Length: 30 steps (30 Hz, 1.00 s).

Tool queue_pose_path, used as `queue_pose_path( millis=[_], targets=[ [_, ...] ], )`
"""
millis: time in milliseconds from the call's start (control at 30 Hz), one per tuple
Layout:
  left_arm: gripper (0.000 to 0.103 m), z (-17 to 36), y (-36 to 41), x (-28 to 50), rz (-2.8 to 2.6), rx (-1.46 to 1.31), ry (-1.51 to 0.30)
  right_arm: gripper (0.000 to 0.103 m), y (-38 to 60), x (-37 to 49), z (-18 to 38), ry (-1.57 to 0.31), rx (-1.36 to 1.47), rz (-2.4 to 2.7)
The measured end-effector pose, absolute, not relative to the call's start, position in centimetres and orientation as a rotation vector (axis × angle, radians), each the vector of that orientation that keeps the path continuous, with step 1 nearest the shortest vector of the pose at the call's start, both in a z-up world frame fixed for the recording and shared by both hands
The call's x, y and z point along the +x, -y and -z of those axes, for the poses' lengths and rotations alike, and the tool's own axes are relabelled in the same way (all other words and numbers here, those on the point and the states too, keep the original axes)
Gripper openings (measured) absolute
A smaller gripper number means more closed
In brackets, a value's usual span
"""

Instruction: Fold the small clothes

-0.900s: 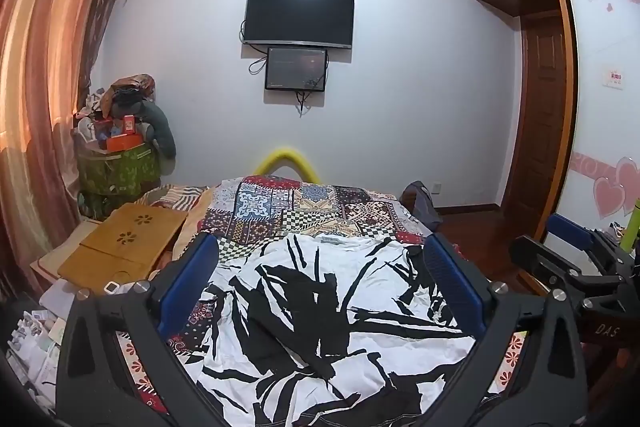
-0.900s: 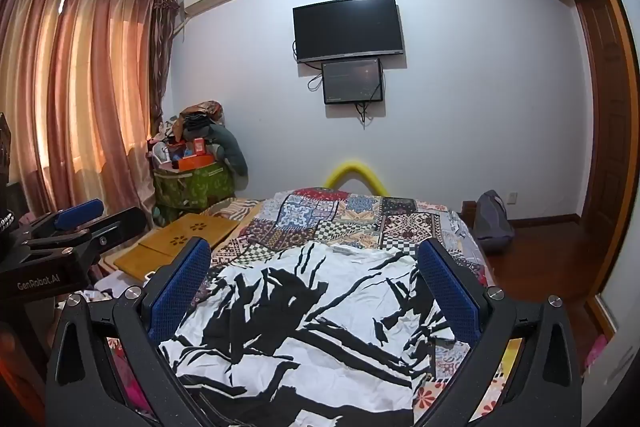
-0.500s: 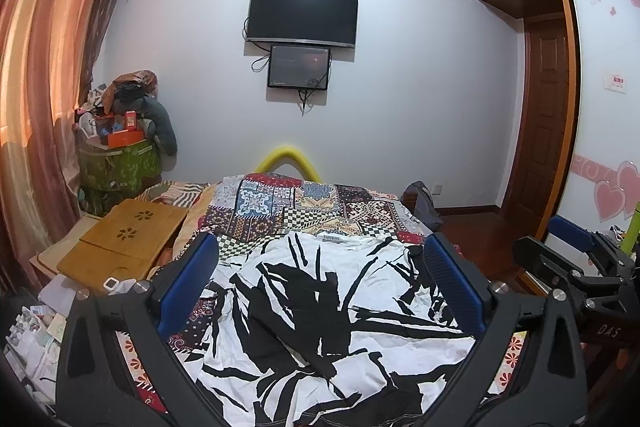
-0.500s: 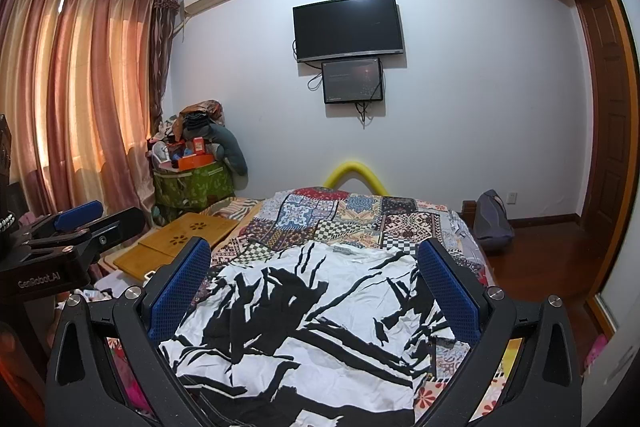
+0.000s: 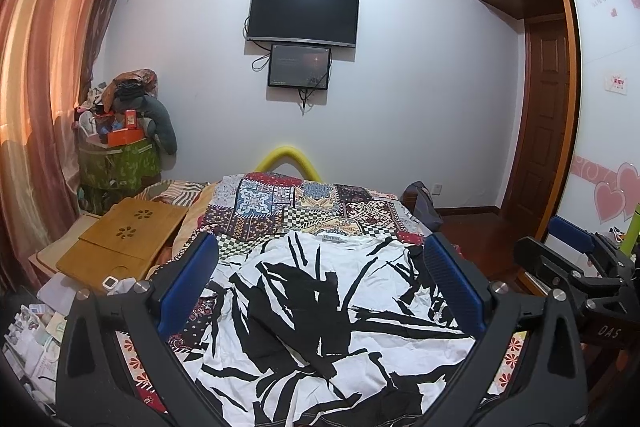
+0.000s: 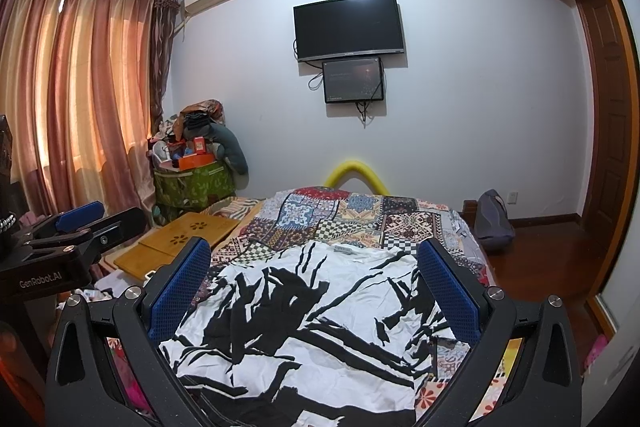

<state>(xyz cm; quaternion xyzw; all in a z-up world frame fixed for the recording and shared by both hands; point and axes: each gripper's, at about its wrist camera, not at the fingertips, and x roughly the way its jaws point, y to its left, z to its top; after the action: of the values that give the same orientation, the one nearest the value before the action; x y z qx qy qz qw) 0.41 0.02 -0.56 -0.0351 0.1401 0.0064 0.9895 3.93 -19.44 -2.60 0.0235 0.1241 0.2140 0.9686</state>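
A white cotton-looking garment with bold black brush-stroke print [image 5: 344, 311] lies spread and rumpled across the near end of a bed covered in a multicoloured patchwork quilt [image 5: 304, 203], its small neck label turned toward the far wall, as two hand-held black grippers with blue ribbed pads hover above it. The left gripper [image 5: 320, 287] stands with its jaws at full spread and nothing between them but air, the cloth lying below; the right gripper [image 6: 316, 291], seen from its own camera, is likewise wide and empty, the two tools side by side and apart from the fabric. The garment looks thin, light and wholly limp: it will likely drape and sag from any single hold, bunch rather than slide as a sheet, and drag on the textured quilt beneath. Nothing about it appears fragile or slippery, and the ribbed pads should bite on a doubled edge well enough. The sensible holds seem to be the two far corners flanking the label, at the shoulder line, or the side edges, one gripper to each, so that the cloth can be lifted taut between them. A pinch in the creased middle would probably gather several layers at once. Beside the bed on the window side rests a folded light-brown bamboo lap table with flower cut-outs [image 5: 124, 239], well clear of the work.
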Motion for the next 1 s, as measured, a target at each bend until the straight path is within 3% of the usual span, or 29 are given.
queue_pose_path(
  millis=[633,1000],
  targets=[
    [0.103,0.5,-0.2,1.6,-0.017,-0.056,-0.273,0.103,19.7,4.8,2.9,-0.265,0.039,-0.410],
    [0.103,1.0,-1.8,9.2,0.003,-0.024,-0.334,0.103,20.2,11.0,4.1,-0.314,-0.034,-0.395]
  ],
)
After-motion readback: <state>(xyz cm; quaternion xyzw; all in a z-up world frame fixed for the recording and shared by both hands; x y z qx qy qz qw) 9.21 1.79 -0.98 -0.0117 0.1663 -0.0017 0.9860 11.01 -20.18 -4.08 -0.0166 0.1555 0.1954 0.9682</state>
